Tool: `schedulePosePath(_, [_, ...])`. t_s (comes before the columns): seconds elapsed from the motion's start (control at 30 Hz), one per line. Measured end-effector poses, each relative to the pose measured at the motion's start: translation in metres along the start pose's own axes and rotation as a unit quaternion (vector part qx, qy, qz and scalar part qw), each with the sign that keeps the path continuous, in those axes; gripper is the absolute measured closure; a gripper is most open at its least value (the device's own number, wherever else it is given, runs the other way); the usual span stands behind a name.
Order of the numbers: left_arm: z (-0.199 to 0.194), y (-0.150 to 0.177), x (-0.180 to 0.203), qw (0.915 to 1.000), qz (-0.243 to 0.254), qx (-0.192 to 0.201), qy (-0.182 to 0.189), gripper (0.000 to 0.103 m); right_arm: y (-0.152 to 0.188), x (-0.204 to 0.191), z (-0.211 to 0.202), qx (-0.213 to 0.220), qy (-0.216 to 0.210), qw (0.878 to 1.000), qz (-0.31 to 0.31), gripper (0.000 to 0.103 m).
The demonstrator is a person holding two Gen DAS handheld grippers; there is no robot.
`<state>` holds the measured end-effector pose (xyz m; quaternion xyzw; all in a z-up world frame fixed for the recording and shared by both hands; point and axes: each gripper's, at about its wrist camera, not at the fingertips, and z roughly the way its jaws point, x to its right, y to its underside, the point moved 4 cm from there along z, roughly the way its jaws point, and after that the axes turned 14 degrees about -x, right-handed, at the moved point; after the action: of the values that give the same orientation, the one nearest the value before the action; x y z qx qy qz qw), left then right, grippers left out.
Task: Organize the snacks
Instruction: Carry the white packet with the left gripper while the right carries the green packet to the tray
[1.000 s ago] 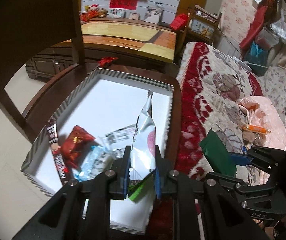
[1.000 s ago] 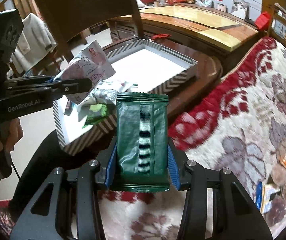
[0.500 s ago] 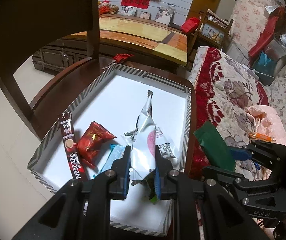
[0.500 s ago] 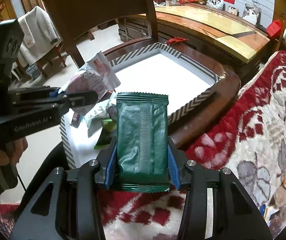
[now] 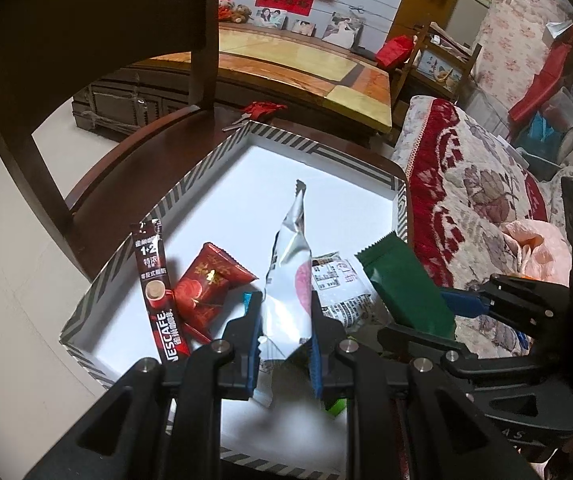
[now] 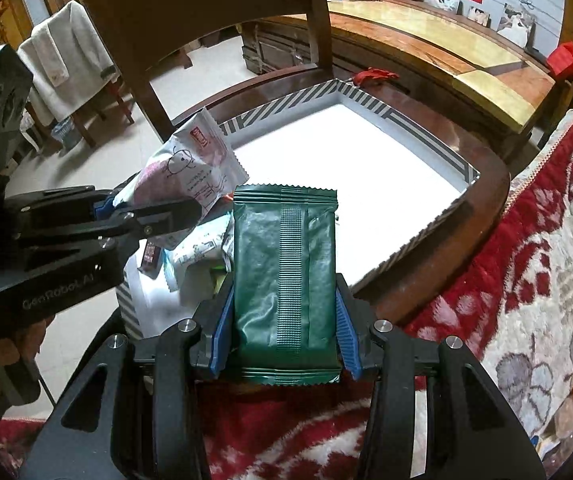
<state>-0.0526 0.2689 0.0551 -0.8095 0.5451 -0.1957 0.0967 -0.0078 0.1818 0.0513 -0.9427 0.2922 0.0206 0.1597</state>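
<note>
My left gripper is shut on a silver and pink snack packet, held edge-up over the near end of a white tray with a striped rim. In the tray lie a Nescafe coffee stick, a red wrapped sweet and a white printed packet. My right gripper is shut on a dark green snack packet, at the tray's right near corner. The same green packet shows at the right of the left wrist view. The left gripper with its packet appears left in the right wrist view.
The tray sits on a dark wooden chair seat whose back rises at the left. A red and cream floral blanket covers the sofa to the right. A long wooden cabinet stands behind. Most of the tray's far half is bare white.
Both grippers have moved toward the tray with their packets. The tray's contents now sit further up the left wrist view, and the green packet hangs over the tray's near corner.
</note>
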Motion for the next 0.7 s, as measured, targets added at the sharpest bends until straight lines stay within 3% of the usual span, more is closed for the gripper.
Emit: schedulePosePath(0.7, [0.005, -0.005, -0.010, 1.0000, -0.008, -0.004, -0.003, 0.082, -0.016, -0.002, 0.015, -0.009, -0.018, 1.000, 0.014, 0.059])
